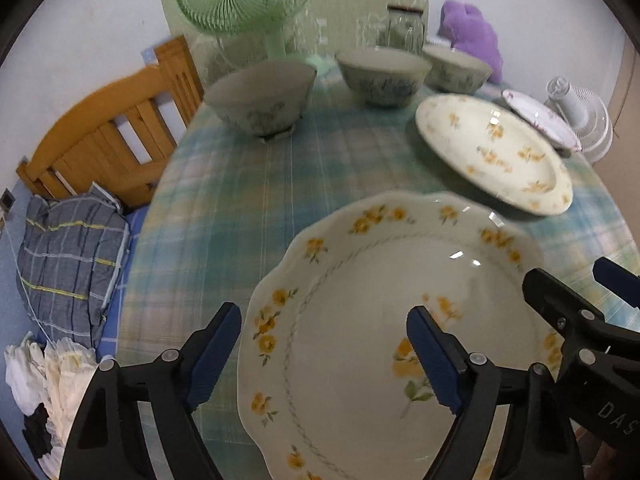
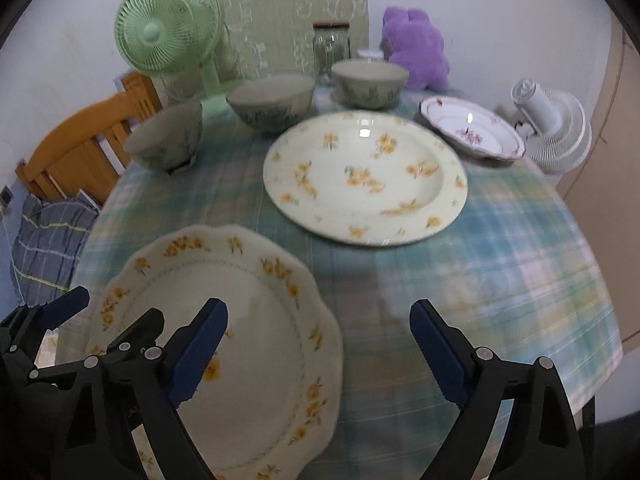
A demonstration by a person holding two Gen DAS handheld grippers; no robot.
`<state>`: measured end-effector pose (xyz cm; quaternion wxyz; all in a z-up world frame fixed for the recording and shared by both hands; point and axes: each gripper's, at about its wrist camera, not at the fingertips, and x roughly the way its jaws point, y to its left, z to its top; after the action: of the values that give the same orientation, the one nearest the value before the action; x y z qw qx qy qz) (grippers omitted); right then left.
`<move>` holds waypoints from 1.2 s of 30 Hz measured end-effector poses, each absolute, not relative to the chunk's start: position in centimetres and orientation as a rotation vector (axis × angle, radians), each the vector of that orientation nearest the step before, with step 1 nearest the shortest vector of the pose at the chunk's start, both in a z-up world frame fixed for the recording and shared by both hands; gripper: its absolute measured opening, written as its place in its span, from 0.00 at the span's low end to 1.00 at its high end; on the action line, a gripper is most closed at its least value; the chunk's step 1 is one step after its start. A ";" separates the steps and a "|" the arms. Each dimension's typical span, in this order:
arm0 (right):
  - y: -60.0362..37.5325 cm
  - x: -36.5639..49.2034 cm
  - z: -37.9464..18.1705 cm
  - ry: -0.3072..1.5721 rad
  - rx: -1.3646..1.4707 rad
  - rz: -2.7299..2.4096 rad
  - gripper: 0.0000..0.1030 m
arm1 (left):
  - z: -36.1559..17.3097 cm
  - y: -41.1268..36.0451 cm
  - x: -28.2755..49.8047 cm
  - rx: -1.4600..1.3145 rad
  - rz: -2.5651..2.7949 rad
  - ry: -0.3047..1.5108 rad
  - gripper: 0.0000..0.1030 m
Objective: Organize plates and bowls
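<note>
Yellow-flowered scalloped plate (image 1: 384, 344) sits at the near table edge, and both grippers flank it: left gripper (image 1: 324, 360) straddling its left rim, right gripper (image 2: 320, 356) its right rim, fingers apart, nothing gripped. Approach step, I'd say; next, close on the rims (evenly!). Only "DAS" is readable, on the right gripper.

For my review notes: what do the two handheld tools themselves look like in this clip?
Both match. The left tool and right tool each have black plastic frames with triangular cut-outs, round silver rivets at the joints, and two fingers faced with dark blue ridged pads. White lettering, only partly readable, sits on the right tool's body where it shows in the left wrist view. No cables, sleeves or hands are visible.
</note>
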<state>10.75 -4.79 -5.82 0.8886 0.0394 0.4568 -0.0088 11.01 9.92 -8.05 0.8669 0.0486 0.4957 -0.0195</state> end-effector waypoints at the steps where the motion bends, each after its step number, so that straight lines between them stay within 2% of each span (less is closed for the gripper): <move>1: -4.7 10.8 -6.3 0.964 0.086 -0.028 0.90 | -8.4 10.2 11.2 0.097 -0.044 1.051 0.80; 5: -4.3 11.0 -7.8 1.017 0.098 -0.066 0.85 | -9.7 11.0 11.8 0.073 -0.060 1.088 0.74; 9: -3.7 11.2 -9.1 1.068 0.098 -0.076 0.75 | -9.8 11.4 11.9 0.049 -0.088 1.088 0.74; 14: -3.0 11.2 -9.7 1.095 0.092 -0.078 0.73 | -9.8 11.7 11.9 0.038 -0.112 1.111 0.74; 17: -2.9 11.6 -10.0 1.122 0.091 -0.078 0.66 | -9.8 11.7 11.9 0.027 -0.133 1.134 0.74; 21: -2.9 11.8 -10.0 1.123 0.093 -0.071 0.63 | -9.7 11.8 12.0 0.028 -0.137 1.142 0.73; 36: -4.5 11.7 -8.6 1.150 0.079 -0.071 0.63 | -7.9 9.2 11.5 -0.002 -0.124 1.158 0.71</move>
<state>11.65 -4.52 -8.61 0.8379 0.0372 0.5435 -0.0338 11.51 9.17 -7.93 0.8351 -0.0009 0.5470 -0.0587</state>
